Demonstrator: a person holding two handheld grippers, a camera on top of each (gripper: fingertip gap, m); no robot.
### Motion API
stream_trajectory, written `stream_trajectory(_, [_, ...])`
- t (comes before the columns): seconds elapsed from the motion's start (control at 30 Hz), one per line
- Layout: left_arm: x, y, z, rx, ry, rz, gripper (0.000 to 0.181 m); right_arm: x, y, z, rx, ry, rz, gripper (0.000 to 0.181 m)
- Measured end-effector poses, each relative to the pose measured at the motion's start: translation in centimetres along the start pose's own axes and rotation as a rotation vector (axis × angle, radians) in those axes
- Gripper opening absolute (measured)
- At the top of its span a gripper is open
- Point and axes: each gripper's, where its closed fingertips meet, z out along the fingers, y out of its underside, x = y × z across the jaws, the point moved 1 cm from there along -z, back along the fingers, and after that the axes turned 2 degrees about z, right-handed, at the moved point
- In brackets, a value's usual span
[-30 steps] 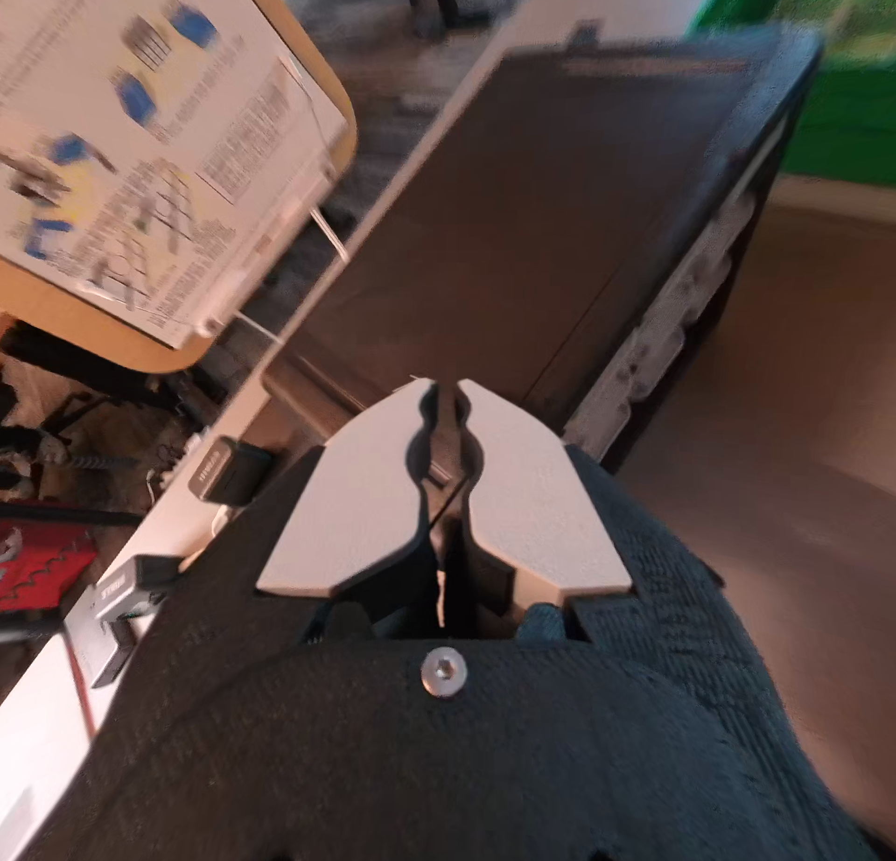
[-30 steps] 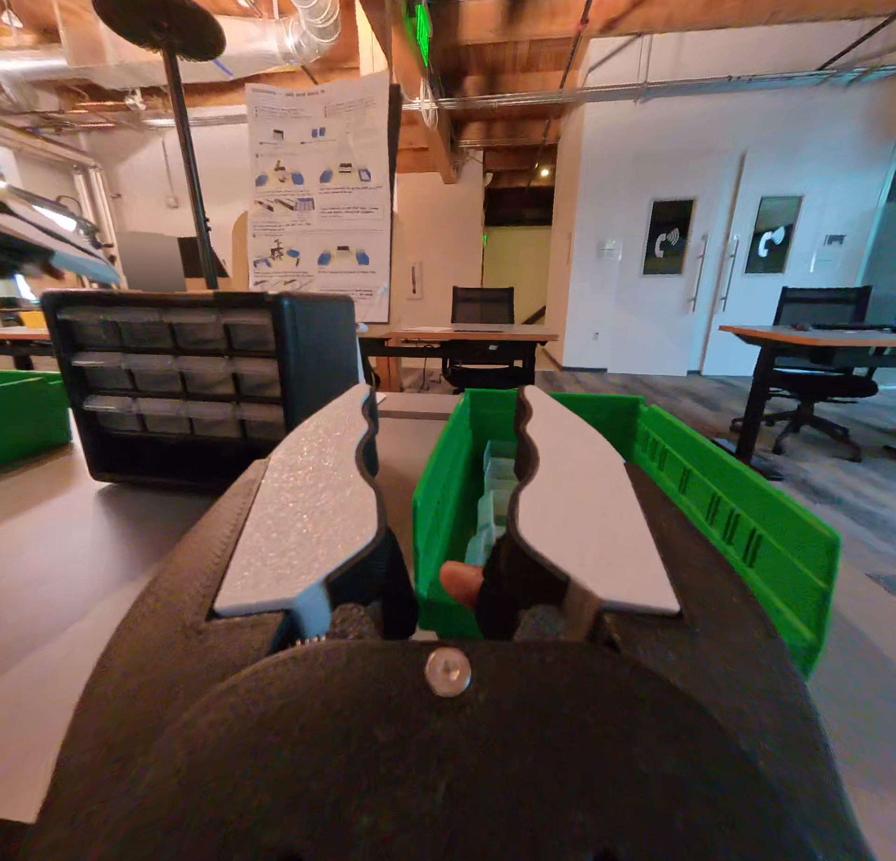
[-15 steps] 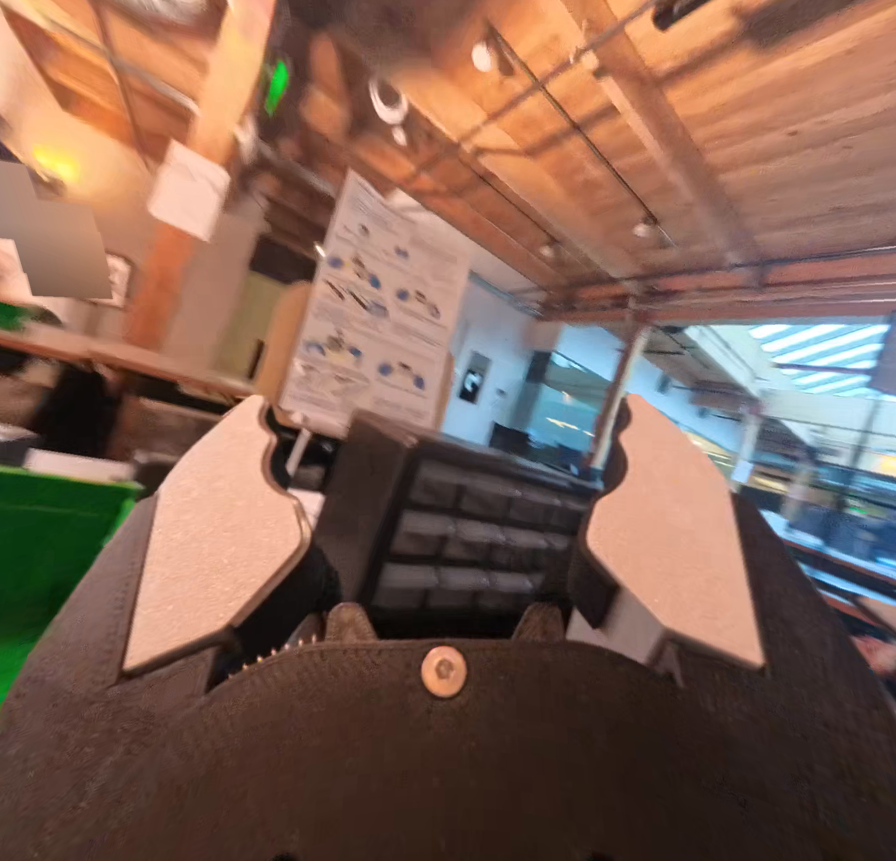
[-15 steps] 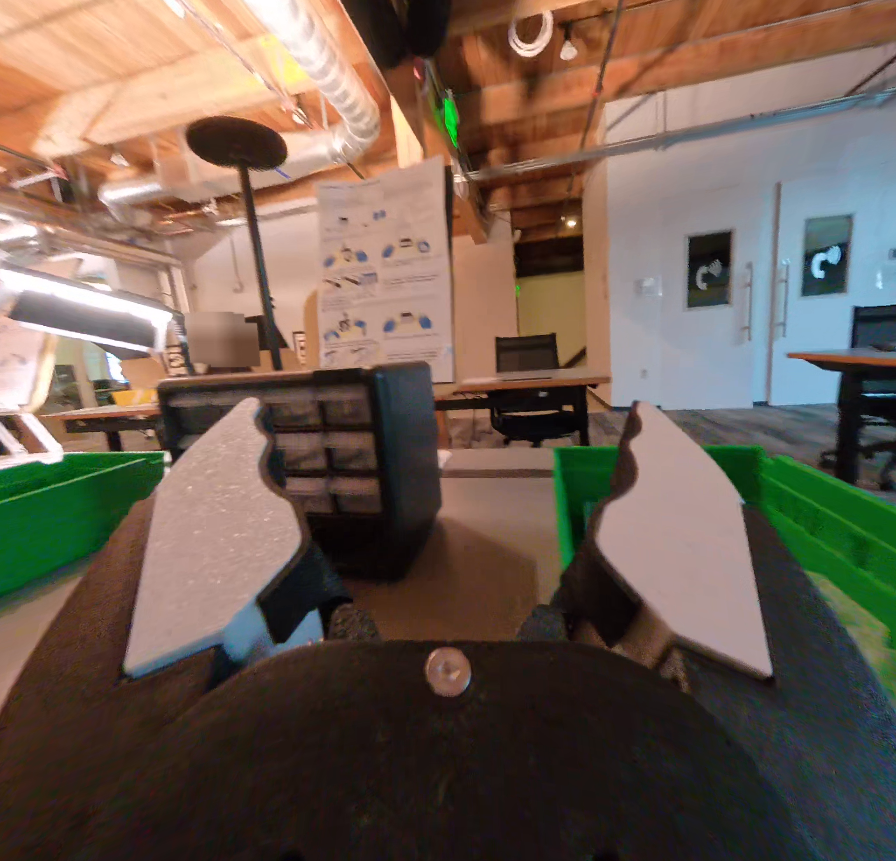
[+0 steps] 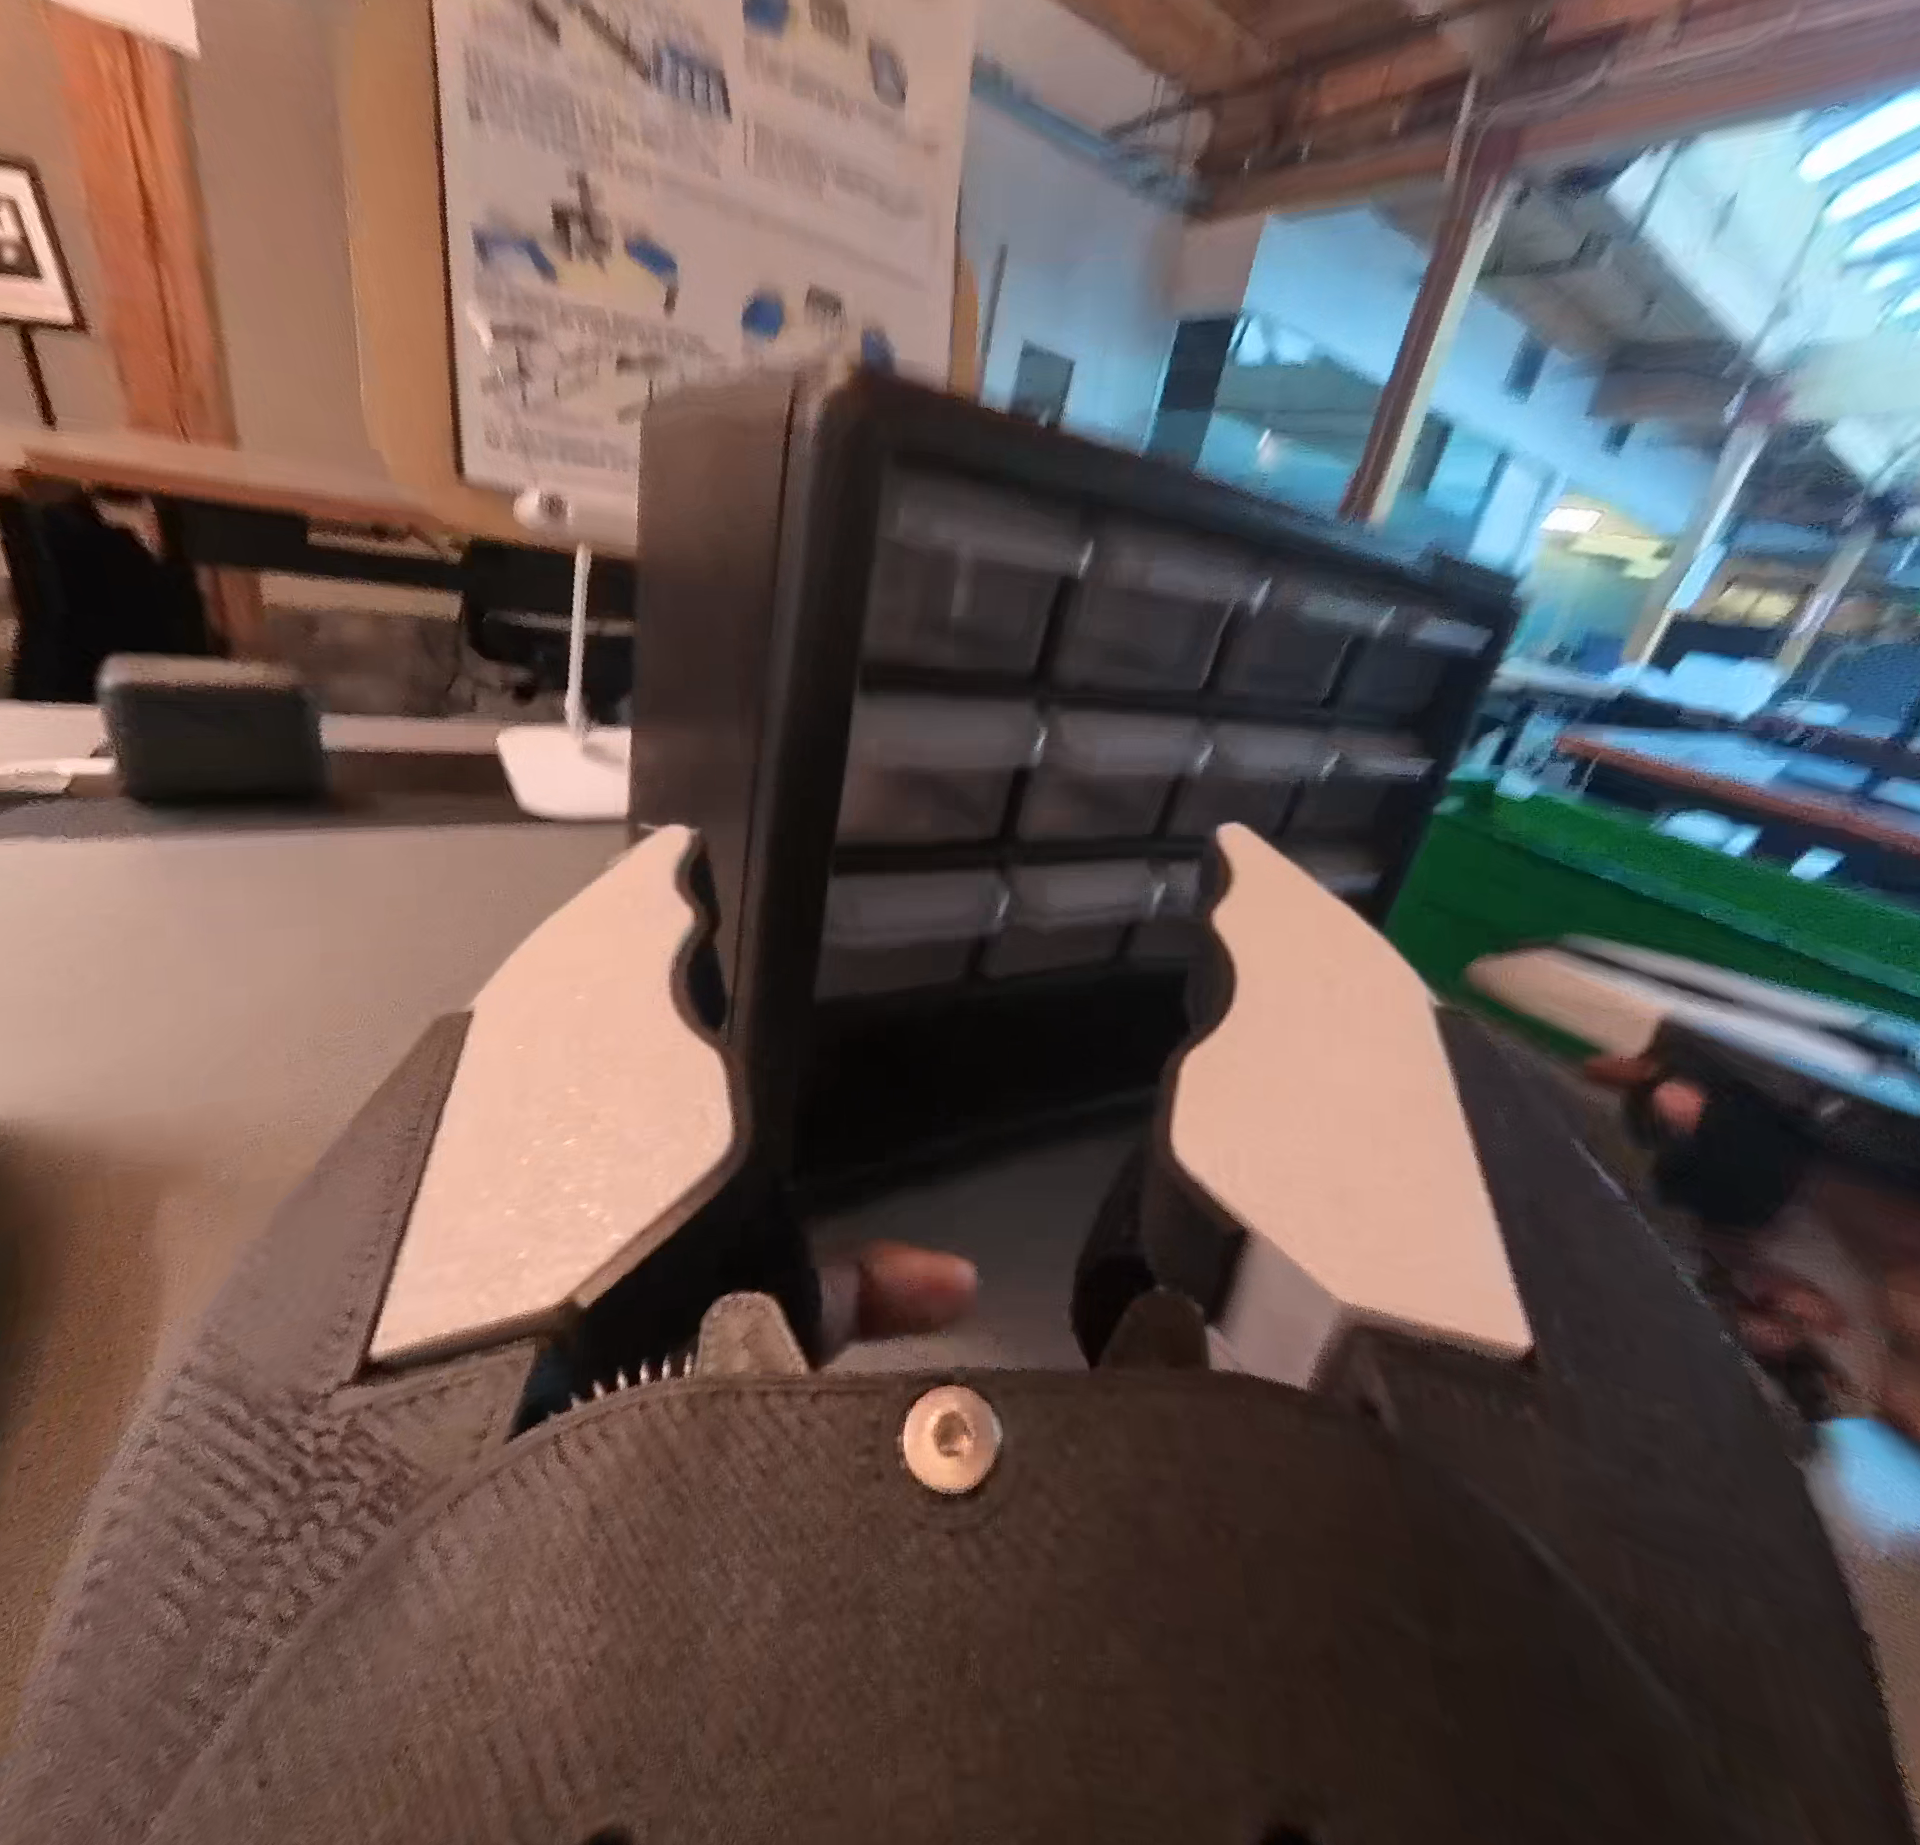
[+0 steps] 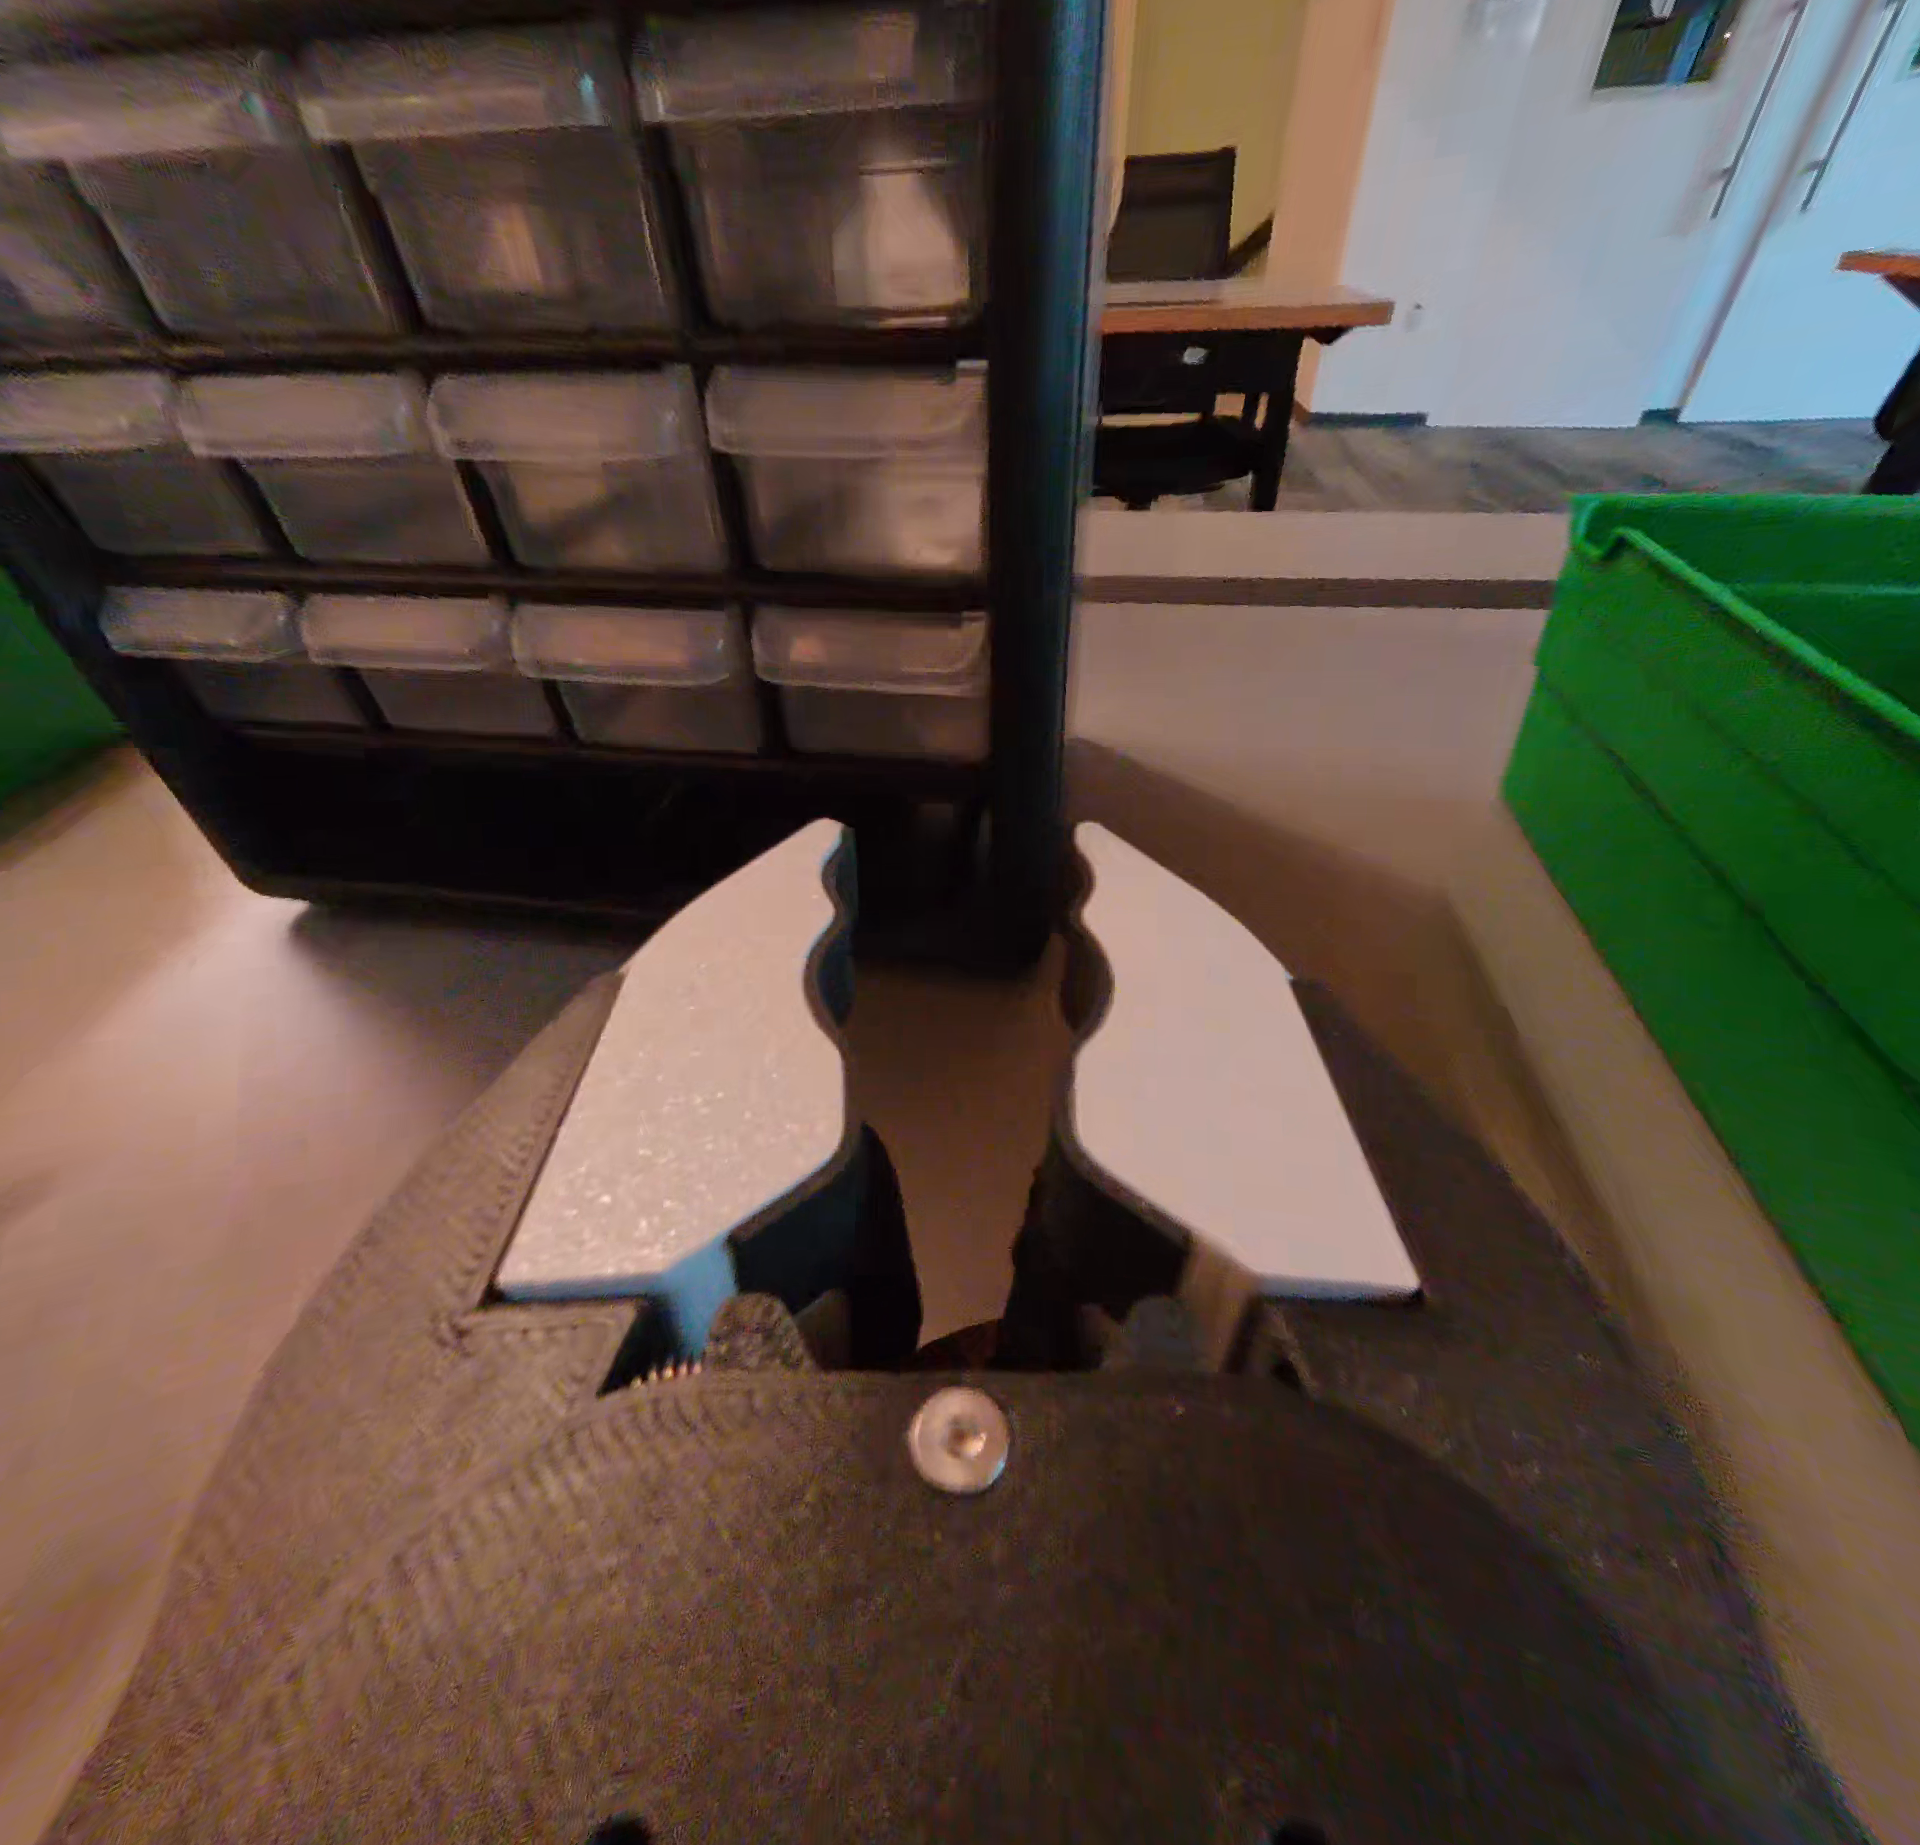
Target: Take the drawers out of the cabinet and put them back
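Observation:
The black cabinet (image 5: 748, 715) with rows of clear drawers (image 5: 966, 600) stands on the grey table. Its bottom row looks dark and empty in both views. My left gripper (image 5: 956, 860) is open and empty, and the cabinet's left front corner lies between its fingertips, a little beyond them. In the right wrist view the cabinet (image 6: 1023, 445) fills the upper left, with its clear drawers (image 6: 842, 476) close up. My right gripper (image 6: 961, 855) is open with a narrow gap, its fingertips on either side of the cabinet's right front post near the base.
A green bin (image 6: 1714, 808) stands to the right of the cabinet and another green bin (image 6: 42, 704) to its left, also seen in the left wrist view (image 5: 1558, 891). A white lamp base (image 5: 561, 782) and a black box (image 5: 208, 741) sit behind.
The left view swung from the ceiling down to the cabinet front, jaws open after being shut a second ago. The right gripper moved up close to the cabinet's right post and its jaws narrowed.

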Motion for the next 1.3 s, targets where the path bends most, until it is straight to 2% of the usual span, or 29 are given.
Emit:
stream_trajectory(0.07, [-1.1,3.4,1.0,-0.156,-0.050,0.068,0.072,0.4,0.4,1.0,-0.031,0.004,0.035,0.031])
stream_trajectory(0.13, [-1.8,5.4,1.3,-0.278,-0.080,0.119,0.054,0.9,1.1,2.3,-0.100,0.009,0.055,0.031])
stream_trajectory(0.17, [-1.9,5.5,1.4,-0.295,-0.079,0.145,0.045,1.0,1.4,2.7,-0.127,0.011,0.053,0.031])
stream_trajectory(0.3, [-2.6,6.0,1.7,-0.335,-0.105,0.155,0.032,1.0,1.7,3.6,-0.162,0.030,-0.012,0.030])
stream_trajectory(0.4, [-3.7,6.0,2.0,-0.344,-0.156,0.185,0.017,1.4,1.9,4.4,-0.186,0.048,-0.045,0.023])
stream_trajectory(0.5, [-4.0,6.2,2.4,-0.357,-0.188,0.290,0.019,1.4,2.7,5.4,-0.255,0.039,-0.073,0.020])
stream_trajectory(0.6, [-4.5,6.5,2.9,-0.375,-0.223,0.358,0.019,1.6,2.7,5.8,-0.259,0.059,-0.113,0.018])
stream_trajectory(0.77, [-5.3,7.2,4.1,-0.426,-0.225,0.366,0.018,2.0,2.6,6.8,-0.263,0.087,-0.186,0.018])
stream_trajectory(1.3, [-9.0,7.5,9.4,-0.428,-0.262,0.510,0.019,3.0,1.8,14.5,-0.259,0.048,-0.276,0.018])
